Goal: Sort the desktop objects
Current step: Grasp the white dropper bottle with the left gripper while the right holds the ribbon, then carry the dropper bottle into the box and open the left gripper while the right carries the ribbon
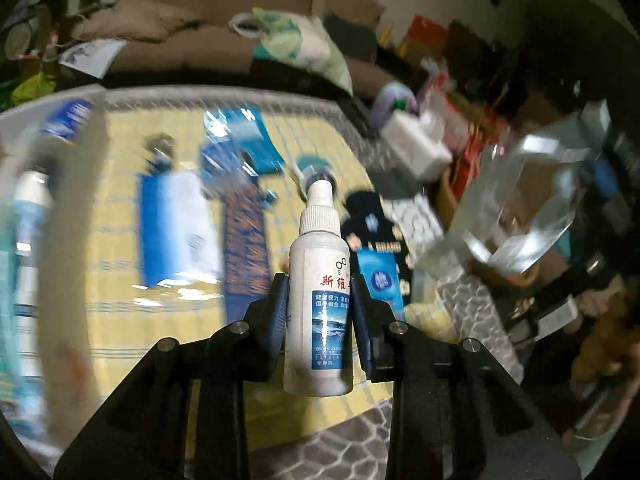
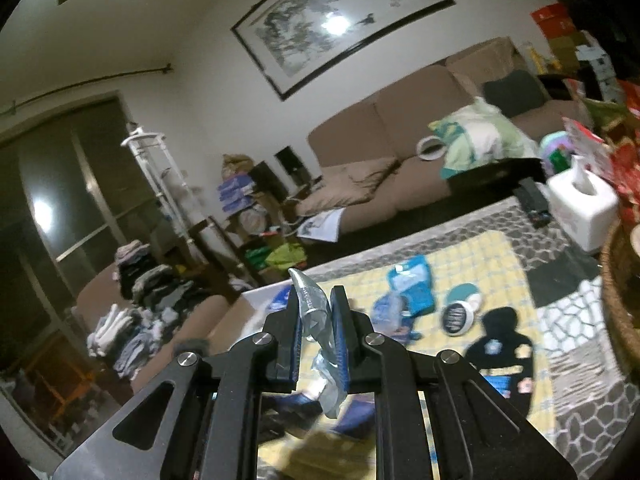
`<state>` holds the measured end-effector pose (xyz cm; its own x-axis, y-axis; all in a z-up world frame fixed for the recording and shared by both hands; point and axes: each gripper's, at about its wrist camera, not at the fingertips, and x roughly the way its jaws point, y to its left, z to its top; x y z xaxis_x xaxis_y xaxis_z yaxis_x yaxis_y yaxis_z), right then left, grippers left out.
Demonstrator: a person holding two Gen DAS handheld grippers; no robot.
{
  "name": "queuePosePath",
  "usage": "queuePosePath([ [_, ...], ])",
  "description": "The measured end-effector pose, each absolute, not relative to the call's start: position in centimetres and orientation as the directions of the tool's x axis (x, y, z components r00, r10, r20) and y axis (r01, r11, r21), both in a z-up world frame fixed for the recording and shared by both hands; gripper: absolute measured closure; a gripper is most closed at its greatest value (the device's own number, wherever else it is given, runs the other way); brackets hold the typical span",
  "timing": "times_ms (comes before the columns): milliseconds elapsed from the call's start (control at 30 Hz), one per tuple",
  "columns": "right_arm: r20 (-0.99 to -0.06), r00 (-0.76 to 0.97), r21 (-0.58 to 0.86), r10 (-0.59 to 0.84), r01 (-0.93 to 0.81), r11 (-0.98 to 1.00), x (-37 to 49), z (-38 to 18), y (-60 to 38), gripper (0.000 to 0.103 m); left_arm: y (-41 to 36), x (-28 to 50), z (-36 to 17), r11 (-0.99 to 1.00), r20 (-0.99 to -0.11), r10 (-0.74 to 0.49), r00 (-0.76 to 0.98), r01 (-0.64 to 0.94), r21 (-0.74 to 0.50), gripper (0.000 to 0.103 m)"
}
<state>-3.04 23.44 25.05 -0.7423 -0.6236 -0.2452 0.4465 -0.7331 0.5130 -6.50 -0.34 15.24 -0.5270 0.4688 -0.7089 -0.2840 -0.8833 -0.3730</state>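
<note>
Left wrist view: left gripper (image 1: 320, 312) pinches a white spray bottle (image 1: 320, 300), lifted above the yellow mat (image 1: 120, 312).

Right wrist view: right gripper (image 2: 316, 332) is clamped on a crumpled clear wrapper (image 2: 316, 312). A blue packet (image 2: 414, 280), round tin (image 2: 458, 316) and black item (image 2: 500, 344) lie unsorted; sorting appears partway.

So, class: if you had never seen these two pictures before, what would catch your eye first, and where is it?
First, the white spray bottle, dead centre in the left wrist view, clamped between the left gripper jaws above the yellow checked mat. In the right wrist view, the right gripper pinches a crumpled silvery wrapper, and a large framed ink painting hangs above the brown sofa.
</note>
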Motion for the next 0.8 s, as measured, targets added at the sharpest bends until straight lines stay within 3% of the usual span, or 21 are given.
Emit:
queuePosePath([
  [200,-0.224,-0.659,0.488,-0.718,0.562,-0.668,-2.1,29.0,16.7,0.088,-11.0,-3.5,21.6,-0.915,-0.659,0.393,-0.642,-0.201,-0.350,0.074],
  [333,-0.224,-0.581,0.480,-0.783,0.633,-0.607,-2.2,31.2,11.0,0.088,-18.4,-1.7,23.0,-0.940,-0.657,0.306,-0.689,-0.107,-0.325,0.075],
  [567,-0.233,-0.460,0.497,-0.857,0.701,-0.511,-3.4,32.5,0.6,0.088,-27.4,-0.6,21.3,-0.937,-0.665,0.242,-0.707,0.008,-0.348,0.075],
  [800,-0.323,-0.453,0.487,-0.831,0.673,-0.557,-5.0,29.0,-6.3,0.088,-28.3,-1.7,16.6,-0.910,-0.688,0.301,-0.660,0.018,-0.415,0.075],
])
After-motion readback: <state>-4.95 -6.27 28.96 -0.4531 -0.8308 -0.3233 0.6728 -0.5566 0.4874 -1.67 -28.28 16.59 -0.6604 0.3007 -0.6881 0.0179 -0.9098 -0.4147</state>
